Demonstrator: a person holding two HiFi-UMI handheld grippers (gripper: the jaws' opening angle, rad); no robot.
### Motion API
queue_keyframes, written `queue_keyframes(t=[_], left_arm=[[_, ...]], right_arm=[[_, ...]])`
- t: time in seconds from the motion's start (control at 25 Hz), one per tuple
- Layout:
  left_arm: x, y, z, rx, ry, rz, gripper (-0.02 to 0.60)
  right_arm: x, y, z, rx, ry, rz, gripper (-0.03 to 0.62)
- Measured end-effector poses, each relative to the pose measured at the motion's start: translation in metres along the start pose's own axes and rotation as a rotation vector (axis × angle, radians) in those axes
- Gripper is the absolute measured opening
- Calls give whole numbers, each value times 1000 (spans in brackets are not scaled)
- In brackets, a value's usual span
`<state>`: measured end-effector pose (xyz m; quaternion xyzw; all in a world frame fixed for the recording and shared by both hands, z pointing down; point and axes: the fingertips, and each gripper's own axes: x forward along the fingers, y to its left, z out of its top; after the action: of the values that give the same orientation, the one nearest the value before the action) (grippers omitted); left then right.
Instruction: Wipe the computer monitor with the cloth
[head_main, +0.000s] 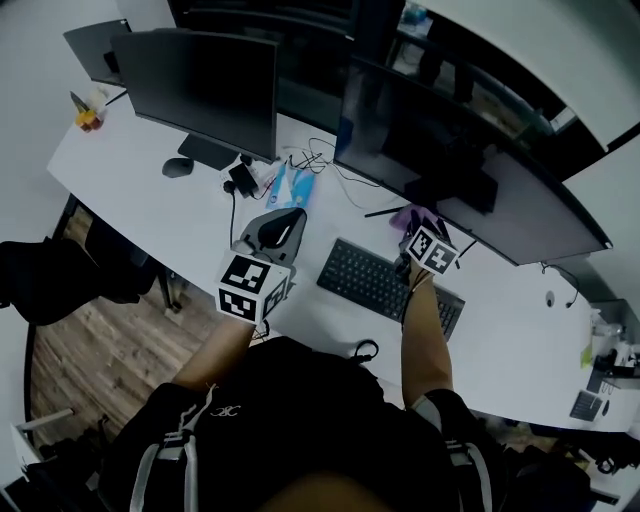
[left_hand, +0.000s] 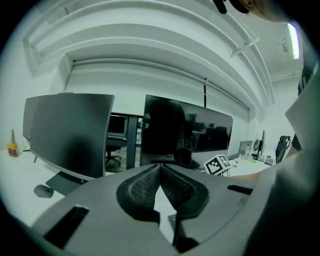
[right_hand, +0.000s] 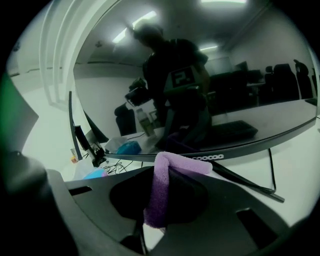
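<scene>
In the head view a wide curved dark monitor (head_main: 480, 175) stands at the back right of the white desk (head_main: 130, 215), with a smaller monitor (head_main: 195, 85) to its left. My right gripper (head_main: 413, 224) is shut on a purple cloth (head_main: 408, 214) just below the wide monitor's lower edge. The right gripper view shows the cloth (right_hand: 162, 192) pinched between the jaws of my right gripper (right_hand: 162, 167), close under the glossy screen (right_hand: 210, 95). My left gripper (head_main: 295, 215) hovers over the desk between the monitors. In its own view the left gripper (left_hand: 160, 169) is shut with nothing in it.
A black keyboard (head_main: 385, 285) lies under my right forearm. A mouse (head_main: 178, 167), a blue packet (head_main: 292, 186) and cables (head_main: 310, 158) sit by the smaller monitor's stand. A thin black rod (right_hand: 245, 181) lies below the wide screen. A dark chair (head_main: 50, 278) stands at the left.
</scene>
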<state>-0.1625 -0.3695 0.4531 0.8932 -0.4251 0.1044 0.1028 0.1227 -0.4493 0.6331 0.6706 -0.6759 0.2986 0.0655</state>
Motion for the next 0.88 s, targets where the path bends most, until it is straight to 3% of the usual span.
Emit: queue_keyframes(t=[0.88], left_arm=[[-50, 111, -24, -41, 27, 101, 12]], right_arm=[[102, 196, -17, -222, 89, 187, 74]])
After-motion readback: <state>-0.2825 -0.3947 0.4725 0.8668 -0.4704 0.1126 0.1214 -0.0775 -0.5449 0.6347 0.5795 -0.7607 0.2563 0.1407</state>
